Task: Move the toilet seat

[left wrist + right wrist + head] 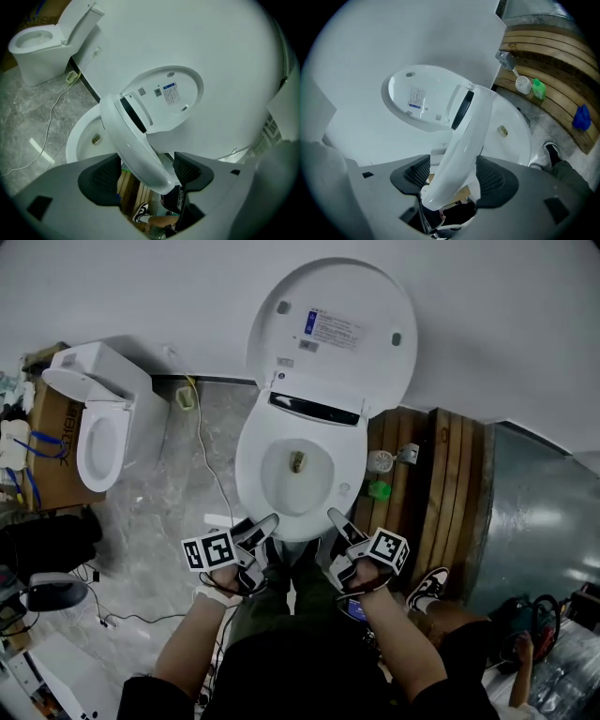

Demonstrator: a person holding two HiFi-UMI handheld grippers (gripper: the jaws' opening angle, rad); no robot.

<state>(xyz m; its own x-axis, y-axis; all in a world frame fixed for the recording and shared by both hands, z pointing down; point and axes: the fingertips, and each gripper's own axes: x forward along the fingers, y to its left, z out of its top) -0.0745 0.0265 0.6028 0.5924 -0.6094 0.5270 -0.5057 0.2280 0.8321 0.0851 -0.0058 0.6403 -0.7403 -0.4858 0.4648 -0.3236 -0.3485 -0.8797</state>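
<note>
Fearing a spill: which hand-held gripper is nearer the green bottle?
Right. The right hand-held gripper is left of the green bottle; the left hand-held gripper lies across the toilet seat.

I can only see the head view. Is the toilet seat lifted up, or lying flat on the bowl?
Observer: Lifted. In the left gripper view the toilet seat tilts up, with the bowl open beneath it.
Child: Are both grippers really holding it?
Observer: Yes. The seat's rim runs between the jaws of the left gripper and of the right gripper, close against their ribbed pads.
Child: Is anything there that I can't see?
Observer: A blue thing lies on the wooden boards, past the green bottle.
</note>
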